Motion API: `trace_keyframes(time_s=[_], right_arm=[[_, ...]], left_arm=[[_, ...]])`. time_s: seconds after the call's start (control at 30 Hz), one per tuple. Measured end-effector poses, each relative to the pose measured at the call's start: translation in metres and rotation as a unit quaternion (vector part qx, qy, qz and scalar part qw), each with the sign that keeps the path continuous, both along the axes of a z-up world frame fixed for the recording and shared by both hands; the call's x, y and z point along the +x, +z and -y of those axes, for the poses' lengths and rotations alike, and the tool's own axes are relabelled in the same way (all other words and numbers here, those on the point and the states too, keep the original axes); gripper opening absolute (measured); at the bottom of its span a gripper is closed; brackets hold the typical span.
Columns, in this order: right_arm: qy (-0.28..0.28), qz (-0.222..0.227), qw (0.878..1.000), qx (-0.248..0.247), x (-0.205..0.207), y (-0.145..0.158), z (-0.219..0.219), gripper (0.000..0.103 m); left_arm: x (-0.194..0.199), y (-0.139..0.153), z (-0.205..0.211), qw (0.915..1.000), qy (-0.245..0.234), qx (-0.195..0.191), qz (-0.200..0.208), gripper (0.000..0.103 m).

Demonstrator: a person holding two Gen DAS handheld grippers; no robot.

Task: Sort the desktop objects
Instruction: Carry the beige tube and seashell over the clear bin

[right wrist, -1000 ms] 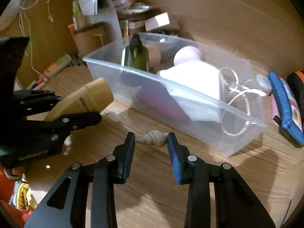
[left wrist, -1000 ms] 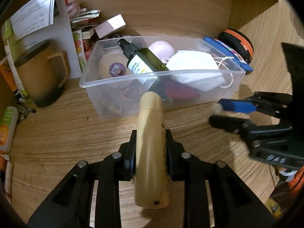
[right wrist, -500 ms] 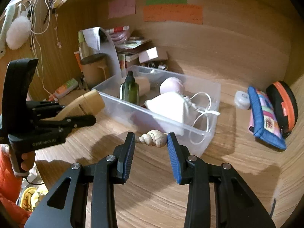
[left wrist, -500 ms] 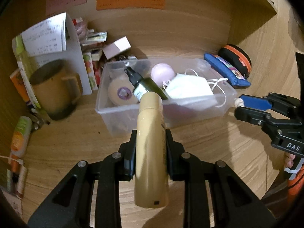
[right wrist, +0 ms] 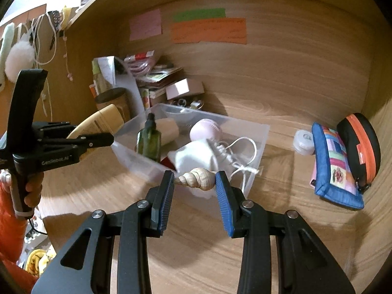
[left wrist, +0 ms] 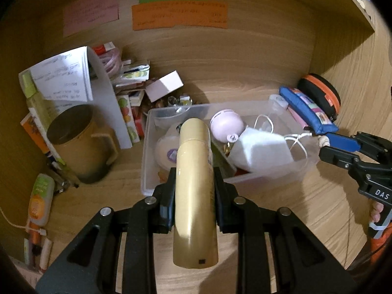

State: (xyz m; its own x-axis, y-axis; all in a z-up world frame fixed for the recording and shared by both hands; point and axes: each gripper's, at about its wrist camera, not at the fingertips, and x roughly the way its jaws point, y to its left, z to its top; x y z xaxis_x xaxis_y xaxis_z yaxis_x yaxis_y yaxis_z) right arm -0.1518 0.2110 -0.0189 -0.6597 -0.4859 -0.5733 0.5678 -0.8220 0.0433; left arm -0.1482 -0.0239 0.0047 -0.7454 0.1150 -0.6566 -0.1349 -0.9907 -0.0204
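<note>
The left gripper squeezes a tan bottle in the middle. The bottle covers part of the clear bin behind it, so the green bottle is mostly hidden in the left view. You can see it well in the right view. The writing on the pink note and the orange note is too blurry to read. At the left edge a tube lies flat, and the small things below it are too dark to make out.

The right gripper pinches a shell between its pads, point to the left. The shell is up in the air at the near wall of the bin. In the left view you only see the tip of the shell.

The desk is light wood, with wood walls at the back and both sides. A brown mug stands left of the bin. A white mask lies in the bin. A blue pouch and an orange case sit at the right, touching each other
</note>
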Motion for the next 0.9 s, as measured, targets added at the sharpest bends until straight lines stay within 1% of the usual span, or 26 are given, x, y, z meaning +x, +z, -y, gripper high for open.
trace_keyframes(time_s=[0.23, 0.43, 0.53, 0.6, 0.67, 0.77, 0.9], right_arm=[[-0.007, -0.004, 1.000, -0.006, -0.019, 0.004, -0.005, 0.032], [-0.010, -0.005, 1.000, -0.003, -0.045, 0.005, 0.000, 0.032], [-0.009, 0.000, 1.000, -0.006, -0.052, 0.003, 0.002, 0.032], [-0.010, 0.000, 1.000, -0.008, -0.053, 0.002, 0.002, 0.032], [-0.005, 0.010, 1.000, -0.018, -0.057, -0.004, 0.000, 0.032], [-0.005, 0.019, 1.000, -0.014, -0.063, -0.011, -0.001, 0.032], [-0.007, 0.039, 0.999, -0.016, -0.069, -0.021, -0.006, 0.032]], left_arm=[[-0.021, 0.007, -0.004, 0.9995, -0.016, 0.027, 0.002, 0.025], [-0.040, 0.006, -0.021, 0.9988, -0.042, 0.025, 0.007, 0.025], [-0.050, -0.001, -0.029, 0.9991, -0.041, 0.008, 0.010, 0.025], [-0.058, -0.005, -0.032, 0.9985, -0.048, 0.016, 0.021, 0.025], [-0.064, -0.008, -0.036, 0.9982, -0.052, 0.016, 0.025, 0.025], [-0.073, -0.011, -0.042, 0.9975, -0.059, 0.019, 0.033, 0.025], [-0.083, -0.017, -0.054, 0.9969, -0.067, 0.009, 0.041, 0.025]])
